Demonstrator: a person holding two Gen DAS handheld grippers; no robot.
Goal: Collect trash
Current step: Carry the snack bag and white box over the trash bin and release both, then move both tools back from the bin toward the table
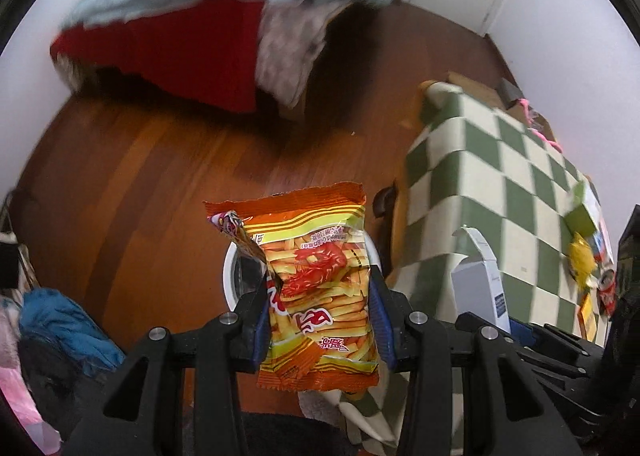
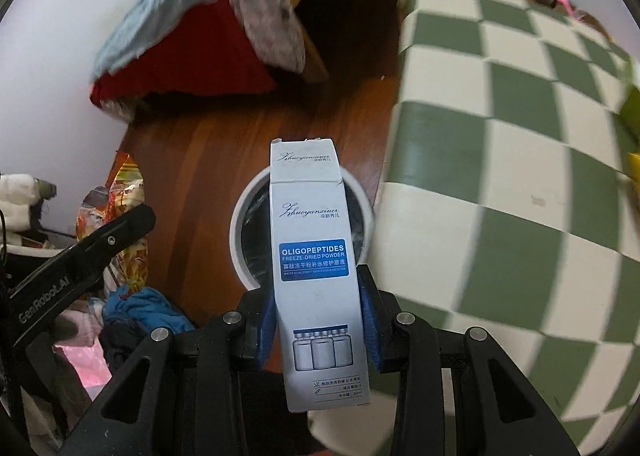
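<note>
My left gripper (image 1: pixel 320 320) is shut on an orange snack bag (image 1: pixel 312 276) and holds it above a white round bin (image 1: pixel 230 276) on the floor. My right gripper (image 2: pixel 320 320) is shut on a white box with a blue label (image 2: pixel 316 256), held over the same bin (image 2: pixel 240 224). The box also shows at the right of the left wrist view (image 1: pixel 480 276). The snack bag (image 2: pixel 124 208) and the left gripper's arm (image 2: pixel 72 268) show at the left of the right wrist view.
A table with a green-and-white checked cloth (image 1: pixel 500 176) stands right of the bin, with yellow wrappers (image 1: pixel 582 260) and a red can (image 1: pixel 606 292) on it. A bed with red and light-blue bedding (image 1: pixel 192 36) is behind. Clothes (image 1: pixel 60 320) lie at left on the wooden floor (image 1: pixel 140 176).
</note>
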